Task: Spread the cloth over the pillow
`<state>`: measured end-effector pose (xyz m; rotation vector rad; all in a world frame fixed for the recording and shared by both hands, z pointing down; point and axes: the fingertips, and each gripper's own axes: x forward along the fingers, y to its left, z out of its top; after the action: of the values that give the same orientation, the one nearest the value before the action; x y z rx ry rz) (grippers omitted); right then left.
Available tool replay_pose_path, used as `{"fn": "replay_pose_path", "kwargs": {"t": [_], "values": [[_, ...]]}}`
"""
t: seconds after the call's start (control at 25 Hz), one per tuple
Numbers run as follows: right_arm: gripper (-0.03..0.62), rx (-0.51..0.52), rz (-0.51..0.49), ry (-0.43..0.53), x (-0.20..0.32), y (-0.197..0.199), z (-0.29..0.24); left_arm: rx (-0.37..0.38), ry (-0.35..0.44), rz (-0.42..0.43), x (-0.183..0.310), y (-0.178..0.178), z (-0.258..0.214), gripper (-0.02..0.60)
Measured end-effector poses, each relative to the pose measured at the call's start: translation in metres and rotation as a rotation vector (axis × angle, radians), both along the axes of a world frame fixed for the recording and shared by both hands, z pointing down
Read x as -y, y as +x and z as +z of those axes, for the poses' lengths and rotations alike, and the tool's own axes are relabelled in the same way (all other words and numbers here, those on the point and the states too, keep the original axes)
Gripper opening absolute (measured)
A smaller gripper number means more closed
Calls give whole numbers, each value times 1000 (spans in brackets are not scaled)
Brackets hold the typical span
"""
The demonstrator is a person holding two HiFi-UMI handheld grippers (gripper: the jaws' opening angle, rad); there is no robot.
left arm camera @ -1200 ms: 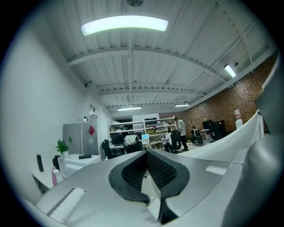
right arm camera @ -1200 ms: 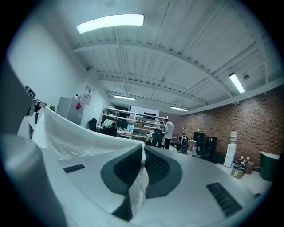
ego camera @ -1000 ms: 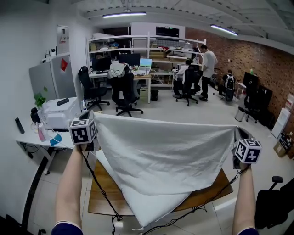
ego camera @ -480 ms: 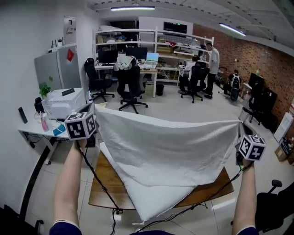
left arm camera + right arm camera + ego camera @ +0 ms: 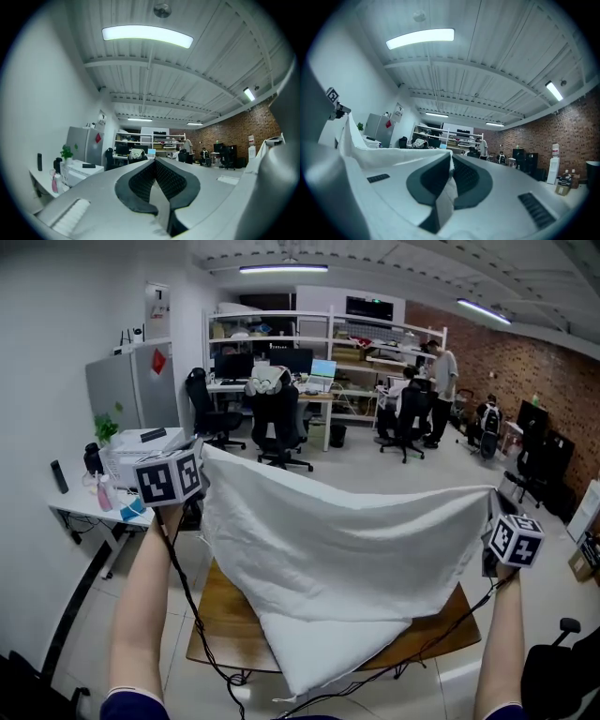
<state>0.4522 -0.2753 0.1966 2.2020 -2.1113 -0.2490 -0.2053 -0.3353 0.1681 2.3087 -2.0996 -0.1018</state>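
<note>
We hold both arms stretched forward and well apart, with the forearms bare. Our left arm (image 5: 141,606) holds the left tongs (image 5: 192,465) a little higher than our right arm (image 5: 497,638) holds the right tongs (image 5: 491,507). On each tongs the jaws are pressed together on one upper corner of the cloth (image 5: 337,559), with a thin fold pinched between the ribbed pads.

Brick wall (image 5: 539,357); office chairs (image 5: 281,423); ceiling lights (image 5: 283,269)
</note>
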Motion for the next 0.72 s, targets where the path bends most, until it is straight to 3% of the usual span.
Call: {"fn": "replay_pose_path", "kwargs": {"t": [0.24, 0.72], "values": [[15, 12, -9, 25, -2, -1, -10, 20, -4, -30, 13, -9, -18, 9], [15, 5, -45, 49, -10, -3, -27, 56, -34, -65, 61, 6, -34, 9]]}}
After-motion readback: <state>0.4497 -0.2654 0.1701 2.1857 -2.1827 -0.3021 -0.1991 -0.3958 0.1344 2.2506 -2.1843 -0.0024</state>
